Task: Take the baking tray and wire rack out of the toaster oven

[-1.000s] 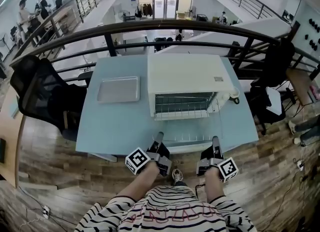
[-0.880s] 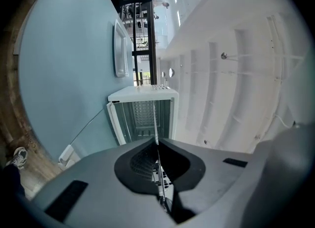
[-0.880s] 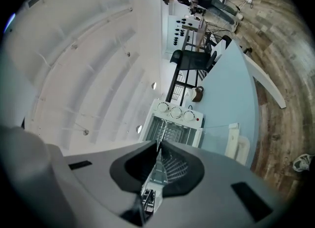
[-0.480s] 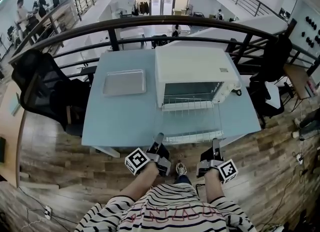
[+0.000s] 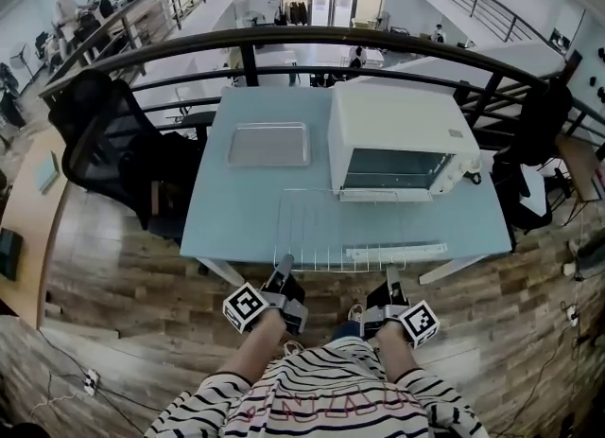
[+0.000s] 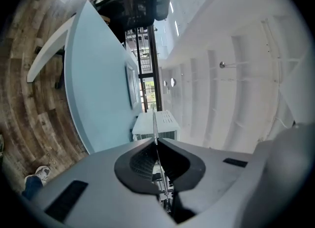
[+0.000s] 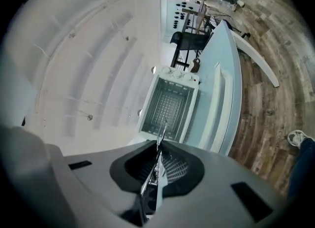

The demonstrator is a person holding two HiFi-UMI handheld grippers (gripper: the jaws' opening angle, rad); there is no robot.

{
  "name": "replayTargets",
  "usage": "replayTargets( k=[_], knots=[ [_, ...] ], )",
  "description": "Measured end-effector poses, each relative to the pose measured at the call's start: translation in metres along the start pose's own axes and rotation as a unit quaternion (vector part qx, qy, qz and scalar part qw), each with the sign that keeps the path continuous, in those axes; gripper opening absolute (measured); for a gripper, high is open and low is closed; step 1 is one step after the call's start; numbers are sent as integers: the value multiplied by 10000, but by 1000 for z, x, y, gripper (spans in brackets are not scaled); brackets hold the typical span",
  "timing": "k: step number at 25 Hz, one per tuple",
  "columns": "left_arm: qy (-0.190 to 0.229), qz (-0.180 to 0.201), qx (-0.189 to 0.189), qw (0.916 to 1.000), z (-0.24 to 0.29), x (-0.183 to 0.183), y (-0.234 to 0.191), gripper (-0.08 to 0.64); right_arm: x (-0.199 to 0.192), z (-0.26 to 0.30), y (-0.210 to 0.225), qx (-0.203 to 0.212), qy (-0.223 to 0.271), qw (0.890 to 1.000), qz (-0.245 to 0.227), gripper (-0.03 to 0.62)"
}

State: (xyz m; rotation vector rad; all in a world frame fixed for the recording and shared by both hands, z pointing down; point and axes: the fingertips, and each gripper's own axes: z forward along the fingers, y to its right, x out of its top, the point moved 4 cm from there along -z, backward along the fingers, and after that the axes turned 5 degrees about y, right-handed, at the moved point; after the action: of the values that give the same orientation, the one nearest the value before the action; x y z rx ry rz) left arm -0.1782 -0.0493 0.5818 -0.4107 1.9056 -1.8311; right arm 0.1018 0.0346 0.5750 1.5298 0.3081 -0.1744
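The wire rack [image 5: 354, 230] is clamped at its near edge by both tongs: the left gripper [image 5: 284, 264] is pinched shut on the left end, the right gripper [image 5: 390, 271] on the right. From the jaws it stretches forward over the table [image 5: 219, 228] toward the toaster oven [image 5: 402, 138]. The baking tray [image 5: 269, 144] lies far ahead of the left gripper, beside the oven.

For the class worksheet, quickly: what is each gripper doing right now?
Left gripper: closed, holding the wire rack by its near edge.
Right gripper: closed, holding the same wire rack.
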Motion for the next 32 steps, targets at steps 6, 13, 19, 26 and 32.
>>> replayTargets(
  k=[6,13,19,26,32],
  knots=[
    [508,122,178,9985,-41,54,-16,24,-60,23,-17,318,-844,9958,-177,46],
    [884,466,526,9936,-61,116,-36,25,-126,54,-23,212,-1617,9866,-10,48],
    [830,674,861,9905,-44,154,-54,25,-156,91,-16,87,-1988,9800,8,47],
    [670,783,1163,9878,-14,185,-76,25,-179,133,-2,-203,-2097,9776,-7,48],
    [475,873,1485,9839,14,206,-97,25,-193,161,15,-535,-2160,9749,9,48]
  ],
)
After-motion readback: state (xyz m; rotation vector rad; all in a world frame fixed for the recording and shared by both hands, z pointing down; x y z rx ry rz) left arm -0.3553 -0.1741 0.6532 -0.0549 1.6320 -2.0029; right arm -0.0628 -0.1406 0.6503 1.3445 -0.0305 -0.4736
